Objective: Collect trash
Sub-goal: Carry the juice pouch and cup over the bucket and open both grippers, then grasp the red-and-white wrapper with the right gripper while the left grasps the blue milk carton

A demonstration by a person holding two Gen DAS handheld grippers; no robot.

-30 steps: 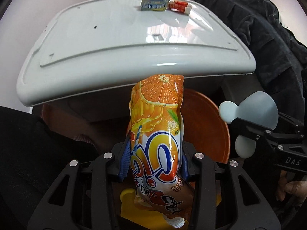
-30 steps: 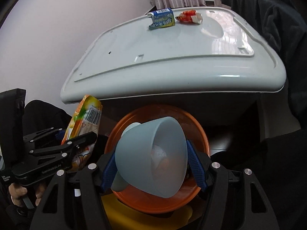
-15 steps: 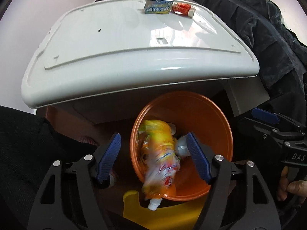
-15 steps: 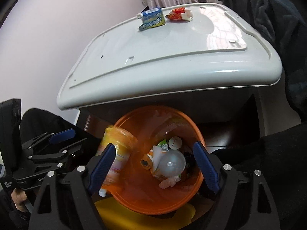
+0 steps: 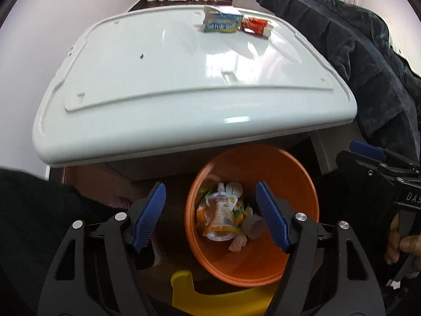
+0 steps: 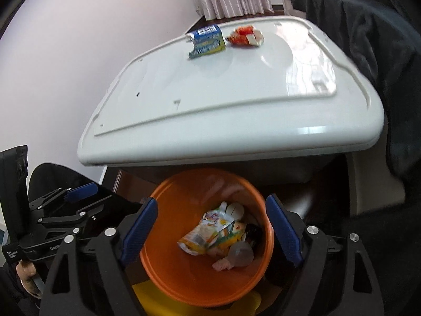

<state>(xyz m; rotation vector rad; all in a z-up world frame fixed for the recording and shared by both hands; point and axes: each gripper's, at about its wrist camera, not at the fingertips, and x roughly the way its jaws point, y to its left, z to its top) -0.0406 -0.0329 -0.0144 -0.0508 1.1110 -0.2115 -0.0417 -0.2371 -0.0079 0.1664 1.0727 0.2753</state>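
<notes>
While both tongs hang over the bin: nothing is held in either
Left tongs [image 5: 210, 216]: spread wide, blue pads apart, empty, above the near left part of the orange trash bin [image 5: 297, 173]
Right tongs [image 6: 211, 226]: spread just as wide, empty, straddling the bin's mouth
Bin contents: an orange juice pouch [image 6: 202, 234] lies crumpled at the bottom among other scraps and a pale cup
Trash left on the tabletop [image 6: 236, 97]: a blue drink carton [image 6: 206, 41] and a red wrapper [image 6: 246, 36], just beside each other near the far edge
Carton, handling: likely light and empty, thin walls that dent; take it across its flat sides
Wrapper, handling: likely soft, crinkly, nearly weightless; pinch the bunched middle so it cannot slip out
Edges: raised rim runs round the tabletop, near edge overhangs the bin
Open room: broad bare surface between near edge and trash; dark cloth [image 5: 368, 52] crowds the right side, wall on the left
</notes>
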